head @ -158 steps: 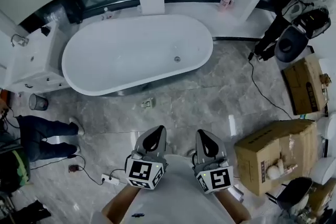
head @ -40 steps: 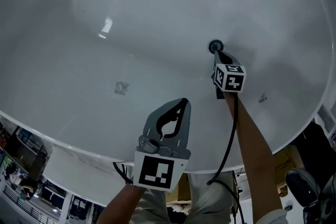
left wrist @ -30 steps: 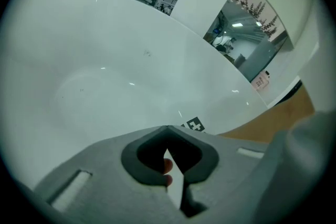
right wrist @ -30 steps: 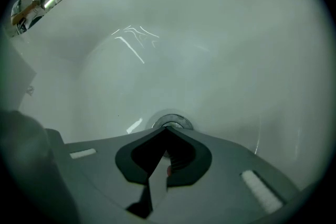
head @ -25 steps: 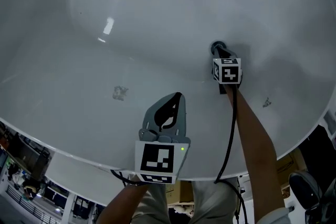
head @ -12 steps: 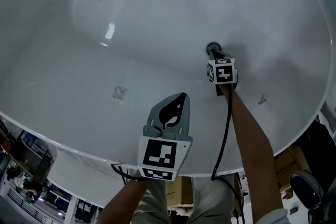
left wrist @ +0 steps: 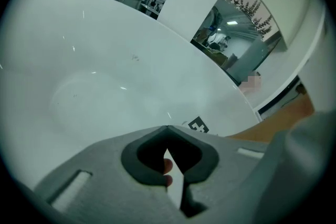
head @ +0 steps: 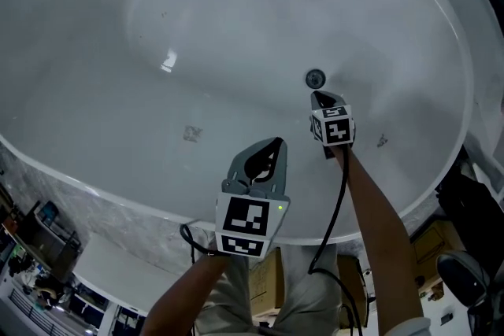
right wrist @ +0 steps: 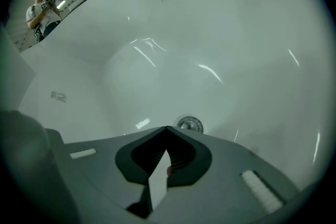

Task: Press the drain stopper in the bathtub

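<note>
Right gripper (head: 318, 97) at the end of an outstretched bare right forearm (head: 376, 216); jaws closed tip to tip, nothing between them. Left gripper (head: 273, 144) held nearer the body on the left forearm (head: 185, 291); jaws likewise closed and empty.

I see the bathtub (head: 236, 27) as smooth, glossy white, throwing bright highlights. The drain stopper (head: 315, 79) looks like shiny metal. The left claw (head: 275, 142) and right claw (head: 316, 96) look like matt grey plastic with darker inner lining.
</note>
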`<state>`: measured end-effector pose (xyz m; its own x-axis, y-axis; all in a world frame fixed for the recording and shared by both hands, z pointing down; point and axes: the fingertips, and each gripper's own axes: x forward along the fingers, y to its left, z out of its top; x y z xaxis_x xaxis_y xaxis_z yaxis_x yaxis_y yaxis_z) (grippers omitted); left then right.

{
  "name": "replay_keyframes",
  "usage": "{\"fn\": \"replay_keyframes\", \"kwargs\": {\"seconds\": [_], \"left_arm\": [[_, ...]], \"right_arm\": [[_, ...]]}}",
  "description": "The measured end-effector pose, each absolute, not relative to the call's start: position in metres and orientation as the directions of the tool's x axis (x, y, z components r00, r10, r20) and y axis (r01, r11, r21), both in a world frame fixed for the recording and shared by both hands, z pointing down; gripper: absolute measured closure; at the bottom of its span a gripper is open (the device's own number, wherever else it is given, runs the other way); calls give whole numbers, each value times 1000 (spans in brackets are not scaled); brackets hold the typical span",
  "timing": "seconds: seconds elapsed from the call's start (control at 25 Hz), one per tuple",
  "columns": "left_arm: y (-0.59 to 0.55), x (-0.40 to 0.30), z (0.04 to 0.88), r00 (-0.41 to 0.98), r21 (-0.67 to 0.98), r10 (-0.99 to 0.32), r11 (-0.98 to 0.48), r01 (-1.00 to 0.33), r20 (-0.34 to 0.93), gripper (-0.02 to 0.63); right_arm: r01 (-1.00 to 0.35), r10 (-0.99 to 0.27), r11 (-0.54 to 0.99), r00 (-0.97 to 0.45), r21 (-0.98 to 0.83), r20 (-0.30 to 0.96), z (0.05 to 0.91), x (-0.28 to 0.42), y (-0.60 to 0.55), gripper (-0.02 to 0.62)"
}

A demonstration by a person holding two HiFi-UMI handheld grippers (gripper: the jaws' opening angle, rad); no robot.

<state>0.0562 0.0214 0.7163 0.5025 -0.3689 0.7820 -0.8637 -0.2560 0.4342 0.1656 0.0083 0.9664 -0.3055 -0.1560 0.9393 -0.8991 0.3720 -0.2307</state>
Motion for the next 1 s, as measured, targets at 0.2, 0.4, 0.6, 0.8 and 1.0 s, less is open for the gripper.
{"fn": "replay_keyframes", "kwargs": {"seconds": [0.2, 0.4, 0.6, 0.8, 1.0], "left_arm": [[25, 36, 676, 496, 412, -378, -283, -866, 782, 606], [38, 9, 624, 480, 387, -407, -292, -875, 777, 607], [35, -17, 565, 485, 369, -443, -325, -871, 754, 607], [24, -34, 508, 476, 363, -489, -311, -878, 731, 606], [24, -49, 454, 475, 365, -518, -305, -880, 711, 607]], "right_arm": [[-908, -196, 346, -318, -238, 928, 917, 145, 4, 592], [-905, -227, 336, -347, -262, 910, 848, 118, 13, 592], [-894, -284, 367, -370, -256, 884, 764, 91, 13, 592], [-885, -335, 383, -402, -267, 852, 689, 77, 8, 592], [-875, -405, 410, -427, -256, 809, 609, 64, -1, 592]]}}
